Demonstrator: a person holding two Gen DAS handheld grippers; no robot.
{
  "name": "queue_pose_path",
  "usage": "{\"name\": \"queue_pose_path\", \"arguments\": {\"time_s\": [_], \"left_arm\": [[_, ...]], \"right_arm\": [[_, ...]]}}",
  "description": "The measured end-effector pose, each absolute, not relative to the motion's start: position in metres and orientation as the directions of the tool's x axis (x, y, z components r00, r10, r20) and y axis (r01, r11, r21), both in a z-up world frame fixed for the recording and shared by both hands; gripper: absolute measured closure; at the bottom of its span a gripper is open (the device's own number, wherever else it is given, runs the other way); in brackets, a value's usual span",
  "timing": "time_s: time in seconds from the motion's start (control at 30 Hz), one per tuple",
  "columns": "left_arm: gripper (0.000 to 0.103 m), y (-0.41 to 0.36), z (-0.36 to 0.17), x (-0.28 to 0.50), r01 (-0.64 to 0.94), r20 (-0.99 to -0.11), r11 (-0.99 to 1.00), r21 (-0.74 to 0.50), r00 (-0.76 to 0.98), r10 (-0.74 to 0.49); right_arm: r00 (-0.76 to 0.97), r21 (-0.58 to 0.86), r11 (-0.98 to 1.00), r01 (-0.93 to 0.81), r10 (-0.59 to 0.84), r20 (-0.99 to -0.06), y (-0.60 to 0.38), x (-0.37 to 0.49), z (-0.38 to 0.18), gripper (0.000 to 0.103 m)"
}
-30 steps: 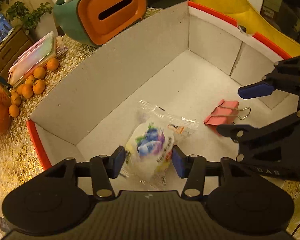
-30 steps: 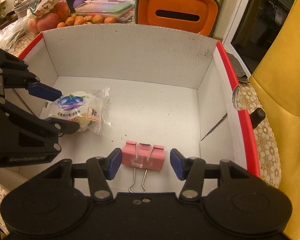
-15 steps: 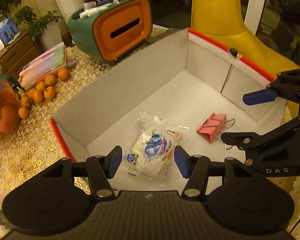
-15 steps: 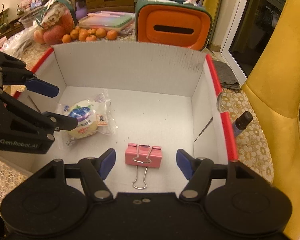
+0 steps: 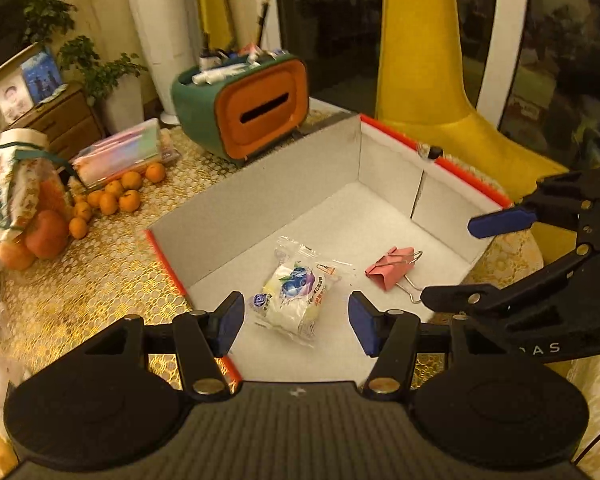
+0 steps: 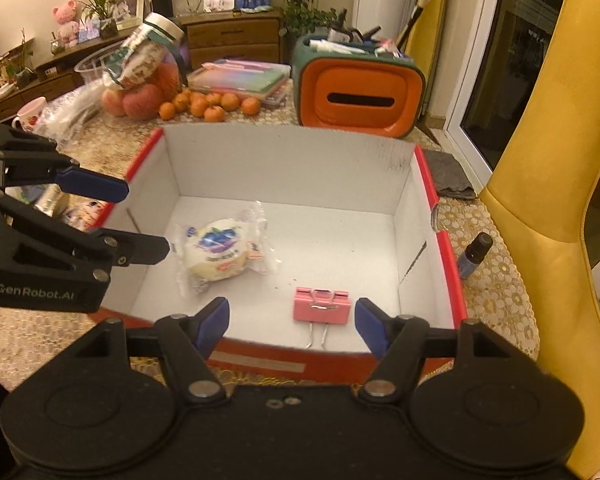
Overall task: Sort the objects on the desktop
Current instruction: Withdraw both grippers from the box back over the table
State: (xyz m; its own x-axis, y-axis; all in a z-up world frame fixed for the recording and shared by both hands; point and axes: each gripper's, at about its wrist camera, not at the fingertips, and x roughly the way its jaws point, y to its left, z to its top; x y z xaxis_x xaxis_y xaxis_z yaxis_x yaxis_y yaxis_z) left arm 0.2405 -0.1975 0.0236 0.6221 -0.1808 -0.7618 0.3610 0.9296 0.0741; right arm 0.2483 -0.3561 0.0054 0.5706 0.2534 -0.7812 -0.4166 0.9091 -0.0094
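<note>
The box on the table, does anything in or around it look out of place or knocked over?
Nothing looks spilled or damaged. Inside the box, the snack packet and pink binder clip lie flat and apart. One oddity: a small dark bottle stands alone on the tablecloth just outside the box's right wall.

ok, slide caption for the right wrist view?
Open right gripper above white red-rimmed cardboard box holding pink binder clip and clear-wrapped snack packet.
</note>
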Motion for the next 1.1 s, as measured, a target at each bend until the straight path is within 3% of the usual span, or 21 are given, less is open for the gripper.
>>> {"name": "queue_pose_path", "arguments": {"time_s": [0.33, 0.43, 0.67, 0.9, 1.1], "left_arm": [[0.047, -0.169, 0.041, 0.183, 0.294, -0.673, 0.946, 0.14, 0.729, -0.127], [0.035, -0.156, 0.043, 0.167, 0.275, -0.658, 0.952, 0.131, 0.743, -0.124], [0.035, -0.13, 0.038, 0.134, 0.247, -0.643, 0.964, 0.1, 0.755, -0.127], [0.021, -0.103, 0.034, 0.104, 0.205, -0.62, 0.975, 0.086, 0.777, -0.109], [0.019, -0.076, 0.029, 0.088, 0.165, -0.619, 0.984, 0.066, 0.78, -0.089]], "right_arm": [[0.61, -0.006, 0.912, -0.41, 0.269, -0.745, -0.342, 0.209, 0.018, 0.032], [0.634, -0.018, 0.914, -0.405, 0.266, -0.726, -0.336, 0.195, 0.021, 0.032], [0.672, -0.012, 0.914, -0.405, 0.289, -0.682, -0.319, 0.163, 0.029, 0.032], [0.701, -0.048, 0.903, -0.428, 0.298, -0.648, -0.294, 0.133, 0.026, 0.029], [0.68, -0.033, 0.891, -0.453, 0.322, -0.659, -0.269, 0.117, 0.015, 0.028]]}}
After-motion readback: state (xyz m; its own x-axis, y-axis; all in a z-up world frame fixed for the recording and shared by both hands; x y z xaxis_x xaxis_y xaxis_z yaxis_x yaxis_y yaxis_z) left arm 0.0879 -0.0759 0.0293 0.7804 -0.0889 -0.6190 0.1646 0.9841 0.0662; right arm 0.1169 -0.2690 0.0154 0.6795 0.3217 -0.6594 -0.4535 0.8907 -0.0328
